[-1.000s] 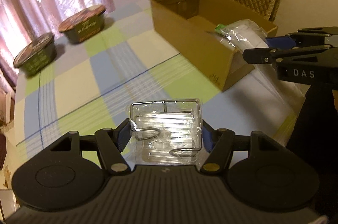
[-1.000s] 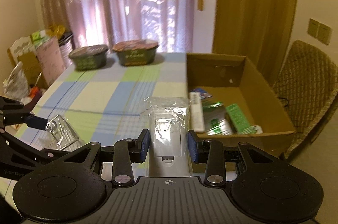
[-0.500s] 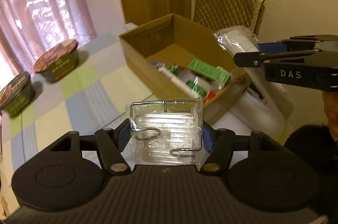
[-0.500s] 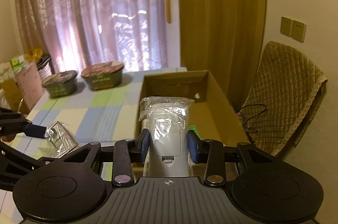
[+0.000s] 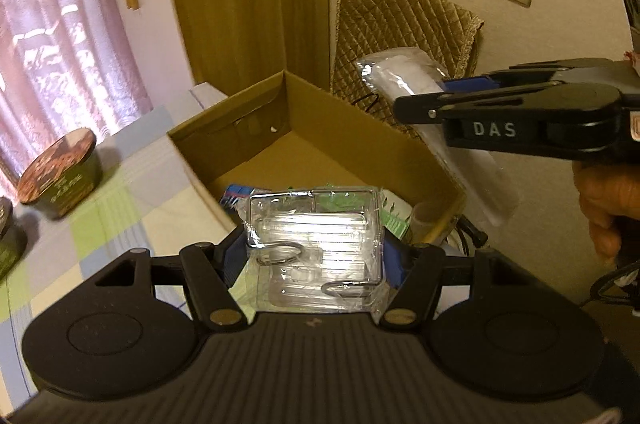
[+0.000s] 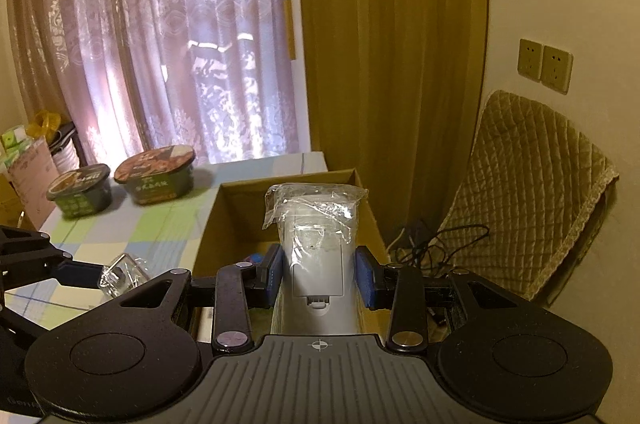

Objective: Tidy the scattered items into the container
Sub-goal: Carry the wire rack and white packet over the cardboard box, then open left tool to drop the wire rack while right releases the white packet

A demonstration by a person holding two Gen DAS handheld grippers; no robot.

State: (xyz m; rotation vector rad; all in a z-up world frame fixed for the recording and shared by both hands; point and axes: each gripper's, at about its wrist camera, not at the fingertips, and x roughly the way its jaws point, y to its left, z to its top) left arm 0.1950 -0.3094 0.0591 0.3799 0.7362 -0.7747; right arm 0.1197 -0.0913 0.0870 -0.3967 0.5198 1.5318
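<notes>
Left tongs: your left gripper (image 5: 316,256) is clamped on the clear plastic-wrapped pack with bent wire hooks (image 5: 316,244), low centre of the left view, in front of the near end of the open brown cardboard box (image 5: 352,132).
Right tongs: your right gripper (image 6: 319,276) pinches the long white plastic device sealed in a crinkled clear bag (image 6: 316,244); in the left view that bag hangs at centre right, beside the box's right wall rather than inside it.
Risk, slip: both wrappers look slick and loose, so either pack could slide in your grip if you tilt it.
Risk, miss: let go of the device now and it would likely fall outside the wall, toward the cables and quilted chair (image 6: 532,196).
Risk, snag: the wire hooks could catch the cardboard rim.
Box contents: green and blue packets already lie at the near end.
Table: checked cloth (image 5: 120,200), left of frame, with two round dark lidded bowls (image 6: 154,176).
</notes>
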